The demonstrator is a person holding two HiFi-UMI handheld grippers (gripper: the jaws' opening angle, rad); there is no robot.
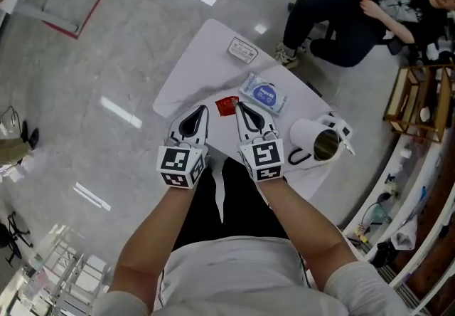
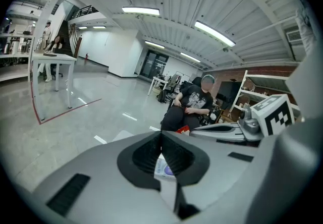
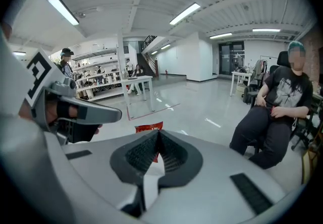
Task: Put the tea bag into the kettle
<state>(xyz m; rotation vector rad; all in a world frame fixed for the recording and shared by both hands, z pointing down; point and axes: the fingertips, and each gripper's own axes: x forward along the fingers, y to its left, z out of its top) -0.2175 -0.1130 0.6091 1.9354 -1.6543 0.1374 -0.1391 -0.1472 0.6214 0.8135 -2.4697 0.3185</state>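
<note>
The left gripper (image 1: 204,108) and the right gripper (image 1: 238,104) are hanging over the white table (image 1: 206,58), each with its jaws pressed together and pinching nothing. The red tea bag (image 1: 226,106) is lying flat on the table right by the right gripper's tip. The white kettle (image 1: 304,135) is sitting apart from it, near the table's right edge.

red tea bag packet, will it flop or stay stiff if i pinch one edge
Probably light: the red tea bag packet looks thin and much smaller than the blue-and-white pack beside it. Pinched by one edge, it would likely droop a little. Being flat, it should slide, not roll, if pushed.
</note>
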